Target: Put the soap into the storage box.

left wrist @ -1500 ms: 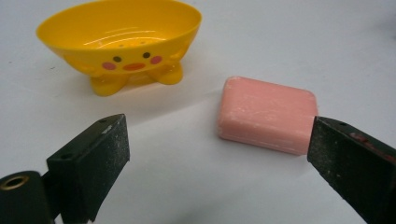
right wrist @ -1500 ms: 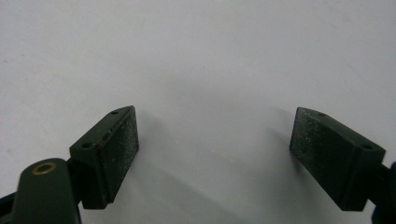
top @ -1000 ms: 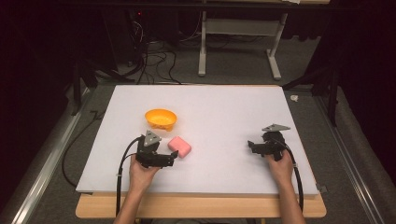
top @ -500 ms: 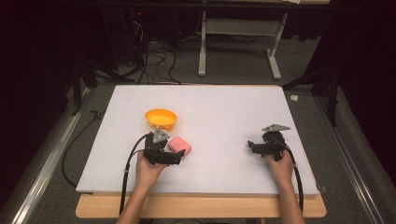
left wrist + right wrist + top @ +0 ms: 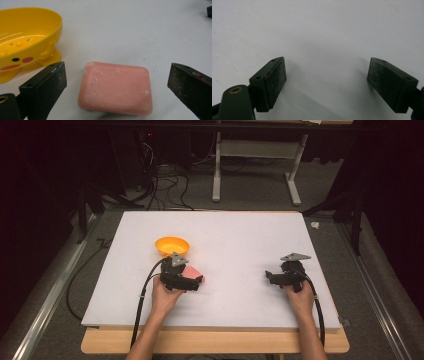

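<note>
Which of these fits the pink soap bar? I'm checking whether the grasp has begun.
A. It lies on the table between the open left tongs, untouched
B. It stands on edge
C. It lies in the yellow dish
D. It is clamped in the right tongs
A: the soap bar lies flat on the table with a gap to each jaw of the left tongs, beside the yellow dish.

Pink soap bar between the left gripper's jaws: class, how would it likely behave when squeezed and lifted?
The pink soap bar looks solid, so probably stiff. Its rounded edges and powdery surface suggest it might slip. Lying flat on the table, it should slide rather than roll if the open left gripper nudges it.
</note>
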Tool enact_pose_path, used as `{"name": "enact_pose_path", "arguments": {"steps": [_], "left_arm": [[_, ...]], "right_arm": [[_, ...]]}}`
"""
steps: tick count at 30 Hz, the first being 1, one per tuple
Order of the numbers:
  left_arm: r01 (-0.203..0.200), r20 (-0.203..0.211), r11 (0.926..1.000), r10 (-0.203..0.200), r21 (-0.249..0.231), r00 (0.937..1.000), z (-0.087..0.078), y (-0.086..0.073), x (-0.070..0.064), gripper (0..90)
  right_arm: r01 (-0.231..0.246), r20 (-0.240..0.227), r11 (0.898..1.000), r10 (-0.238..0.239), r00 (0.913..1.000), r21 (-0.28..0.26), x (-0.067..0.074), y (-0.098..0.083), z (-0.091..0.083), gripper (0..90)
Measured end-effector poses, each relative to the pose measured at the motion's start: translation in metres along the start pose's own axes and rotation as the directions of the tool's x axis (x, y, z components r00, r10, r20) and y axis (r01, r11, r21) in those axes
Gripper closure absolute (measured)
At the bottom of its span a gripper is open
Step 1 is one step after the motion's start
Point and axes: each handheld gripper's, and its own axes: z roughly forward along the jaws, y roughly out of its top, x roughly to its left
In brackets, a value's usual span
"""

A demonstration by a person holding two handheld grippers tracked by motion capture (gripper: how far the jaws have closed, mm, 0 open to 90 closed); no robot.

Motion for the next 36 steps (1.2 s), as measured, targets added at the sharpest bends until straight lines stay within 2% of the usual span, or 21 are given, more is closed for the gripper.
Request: {"name": "enact_pose_path", "arguments": {"steps": [13, 18, 25, 36], "left_arm": [[0.009, 0.007, 0.9992, -0.009, 0.039, 0.9999, 0.017, -0.006, 0.004, 2.9], [-0.012, -0.005, 0.9978, 0.012, 0.066, 0.9999, 0.024, -0.010, 0.001, 2.9], [-0.010, -0.012, 0.9978, 0.011, 0.066, 0.9999, 0.028, -0.013, 0.001, 5.0], [-0.035, -0.021, 0.9954, 0.037, 0.090, 0.9991, 0.034, -0.017, -0.003, 8.7]], "right_arm": [[0.001, 0.001, 1.000, -0.001, 1.0000, 0.000, 0.000, 0.000, 0.000, 16.0], [0.001, 0.000, 1.000, -0.001, 1.0000, 0.001, 0.000, 0.000, 0.000, 16.1], [0.002, 0.001, 1.000, -0.002, 1.0000, 0.000, 0.000, 0.000, 0.000, 16.1], [0.003, 0.001, 1.000, -0.003, 1.0000, 0.001, 0.000, 0.000, 0.000, 16.1]]}}
